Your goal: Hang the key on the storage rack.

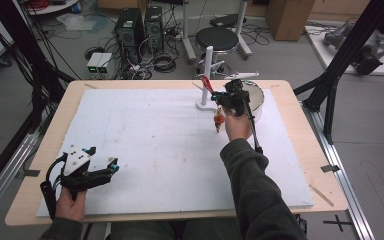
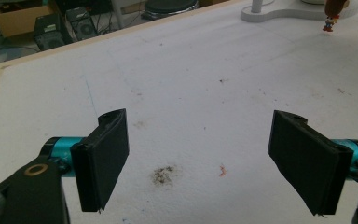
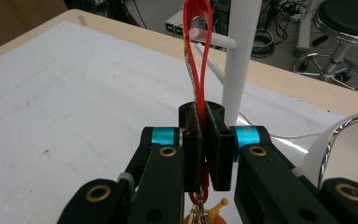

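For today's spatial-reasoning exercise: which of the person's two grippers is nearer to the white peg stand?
Right. The right gripper is beside the white peg stand, shut on a red strap looped over a peg. The left gripper rests open at the near left of the white board, far from the stand.

- The red strap [image 3: 196,56] pinched in my right gripper [image 3: 205,154] looks like smooth, slightly glossy plastic or rubber.
- My jaw pads look like matt black rubber; the teal collars behind them have a metallic sheen, and so do the brass-coloured rivets.
- The white stand [image 3: 240,60] just past my jaws is smooth, glossy plastic.
- Under my left gripper [image 2: 200,158] the white sheet [image 2: 191,84] is matt, grainy foam, stained.
- The table edge [image 1: 300,130] around it is pale, smooth wood.
- The bowl [image 3: 349,140] beside my right jaw has a shiny chrome rim.
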Tool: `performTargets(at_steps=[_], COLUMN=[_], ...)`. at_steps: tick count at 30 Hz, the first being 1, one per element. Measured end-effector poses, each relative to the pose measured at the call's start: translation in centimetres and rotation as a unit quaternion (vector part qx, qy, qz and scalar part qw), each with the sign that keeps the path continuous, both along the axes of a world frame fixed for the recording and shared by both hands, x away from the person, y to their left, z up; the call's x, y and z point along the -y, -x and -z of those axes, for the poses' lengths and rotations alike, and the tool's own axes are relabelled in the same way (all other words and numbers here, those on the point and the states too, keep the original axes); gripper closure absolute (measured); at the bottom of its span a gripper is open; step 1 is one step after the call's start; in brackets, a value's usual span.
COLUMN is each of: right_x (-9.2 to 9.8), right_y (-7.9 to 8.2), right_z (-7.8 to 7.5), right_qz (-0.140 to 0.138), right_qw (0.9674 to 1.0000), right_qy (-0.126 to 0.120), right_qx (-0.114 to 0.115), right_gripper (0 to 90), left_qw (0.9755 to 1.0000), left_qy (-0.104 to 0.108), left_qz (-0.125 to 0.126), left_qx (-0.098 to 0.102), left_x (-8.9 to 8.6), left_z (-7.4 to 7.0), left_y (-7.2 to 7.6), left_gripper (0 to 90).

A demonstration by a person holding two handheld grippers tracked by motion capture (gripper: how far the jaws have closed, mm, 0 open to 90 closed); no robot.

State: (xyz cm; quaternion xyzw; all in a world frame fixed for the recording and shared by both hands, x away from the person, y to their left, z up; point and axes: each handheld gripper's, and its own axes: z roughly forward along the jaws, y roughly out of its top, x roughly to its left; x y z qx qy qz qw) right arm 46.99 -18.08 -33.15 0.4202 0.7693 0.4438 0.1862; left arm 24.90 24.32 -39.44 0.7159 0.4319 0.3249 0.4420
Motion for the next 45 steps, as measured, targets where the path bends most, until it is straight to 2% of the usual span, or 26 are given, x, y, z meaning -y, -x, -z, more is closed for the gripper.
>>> performTargets(at_steps=[18,30,45], right_x=[-0.3,-1.1,-0.9], right_y=[-0.5,-0.5,-1.4], right_z=[0.6,0.9,1.7], right_qz=[0.008,0.008,0.017], right_qw=[0.9998,0.9995,0.9990], right_qy=[0.013,0.029,0.030], right_qx=[-0.014,-0.009,-0.029], right_gripper=[85.9,85.9,85.8], left_qw=[1.0000,1.0000,1.0000], left_qy=[0.002,0.002,0.002], left_qz=[0.001,0.002,0.001], left_qx=[0.002,0.002,0.002], left_x=[0.0,0.0,0.0], left_z=[0.0,0.0,0.0], left_y=[0.0,0.0,0.0], left_gripper=[20.7,20.7,20.7])
